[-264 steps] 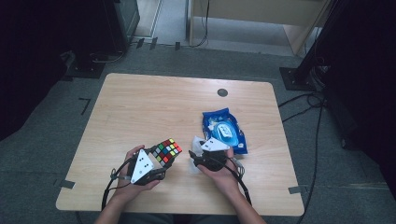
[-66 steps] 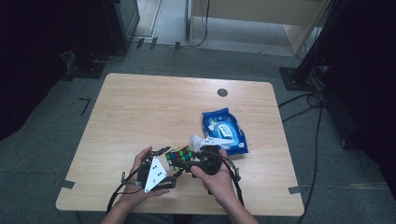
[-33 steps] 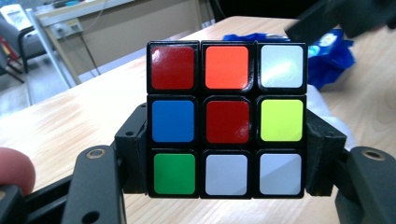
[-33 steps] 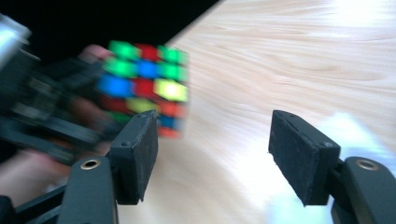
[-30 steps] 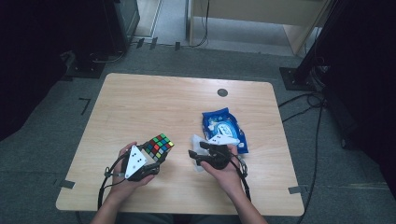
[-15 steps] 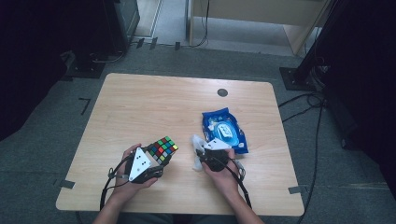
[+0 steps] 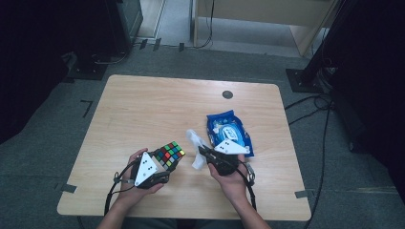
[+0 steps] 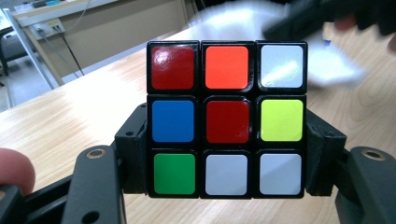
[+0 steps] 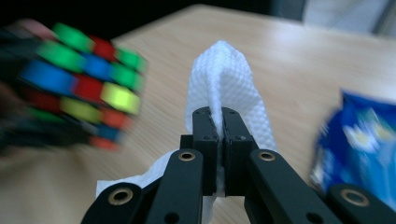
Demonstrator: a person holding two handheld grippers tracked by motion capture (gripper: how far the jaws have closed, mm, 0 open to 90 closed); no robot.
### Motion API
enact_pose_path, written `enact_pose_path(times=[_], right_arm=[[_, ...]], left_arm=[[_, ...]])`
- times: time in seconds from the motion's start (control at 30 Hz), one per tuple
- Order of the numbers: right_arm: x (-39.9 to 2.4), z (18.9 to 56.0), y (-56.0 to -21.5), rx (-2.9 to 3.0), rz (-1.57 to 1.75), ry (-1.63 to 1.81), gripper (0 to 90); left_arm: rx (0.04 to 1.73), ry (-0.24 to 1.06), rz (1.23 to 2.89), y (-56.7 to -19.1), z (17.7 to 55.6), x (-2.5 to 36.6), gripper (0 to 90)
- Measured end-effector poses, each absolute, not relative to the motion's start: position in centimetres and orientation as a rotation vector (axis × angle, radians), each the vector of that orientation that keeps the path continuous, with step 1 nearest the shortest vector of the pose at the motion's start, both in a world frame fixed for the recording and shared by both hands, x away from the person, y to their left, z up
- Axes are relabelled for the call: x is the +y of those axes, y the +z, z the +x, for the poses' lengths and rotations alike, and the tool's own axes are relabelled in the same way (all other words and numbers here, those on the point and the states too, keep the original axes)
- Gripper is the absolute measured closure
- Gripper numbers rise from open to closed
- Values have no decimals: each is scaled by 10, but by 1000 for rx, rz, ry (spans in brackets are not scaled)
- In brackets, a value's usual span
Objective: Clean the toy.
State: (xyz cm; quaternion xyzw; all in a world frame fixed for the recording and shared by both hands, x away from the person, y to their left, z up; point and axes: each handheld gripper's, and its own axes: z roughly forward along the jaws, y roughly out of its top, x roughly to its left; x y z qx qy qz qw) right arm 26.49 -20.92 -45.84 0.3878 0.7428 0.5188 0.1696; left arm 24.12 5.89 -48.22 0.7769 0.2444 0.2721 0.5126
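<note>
- High view: tabletop point(image 7: 143, 109) of pale wood, seen from above, with my two forearms coming in from the bottom edge. My left gripper point(image 7: 165, 169) holds a colour-tiled puzzle cube point(image 7: 168, 155) just above the near left part of the table. My right gripper point(image 7: 201, 151) holds a white wipe point(image 7: 196, 143) beside the cube, a little apart from it. A blue wipes pack point(image 7: 228, 131) lies flat just behind the right hand.
- Left gripper view: the cube point(image 8: 226, 119) sits square between the two black jaws, which press on its left and right sides along the lower two rows. Nine tiles face the camera, the middle one red. This is the close look at the grip that the high view lacks. The cube is hard and glossy, so I judge it could slip or twist a layer; flat side faces are the place to hold it.
- Right gripper view: the jaws have just been closing and now stand pinched together on a fold of the wipe point(image 9: 224, 88), which rises above the tips and trails out below at the left. The cube point(image 9: 70, 79) is a blur at the left, the pack point(image 9: 359, 144) at the right. The wipe is light and limp; I judge it holds best bunched, as here.
</note>
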Motion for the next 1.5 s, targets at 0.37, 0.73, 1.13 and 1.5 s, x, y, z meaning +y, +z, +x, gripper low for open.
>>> enact_pose_path(times=[0.37,0.73,1.13,1.5], right_arm=[[-173,230,-424,2148,838,1725,875],[-190,245,-440,2085,954,1606,873],[-193,235,-417,2056,892,1739,870],[-181,234,-431,2087,908,1736,867]], left_arm=[[495,607,1862,-477,227,39,340],[500,596,1828,-471,227,46,341],[494,584,1861,-478,229,43,341],[462,561,1848,-473,222,37,340]])
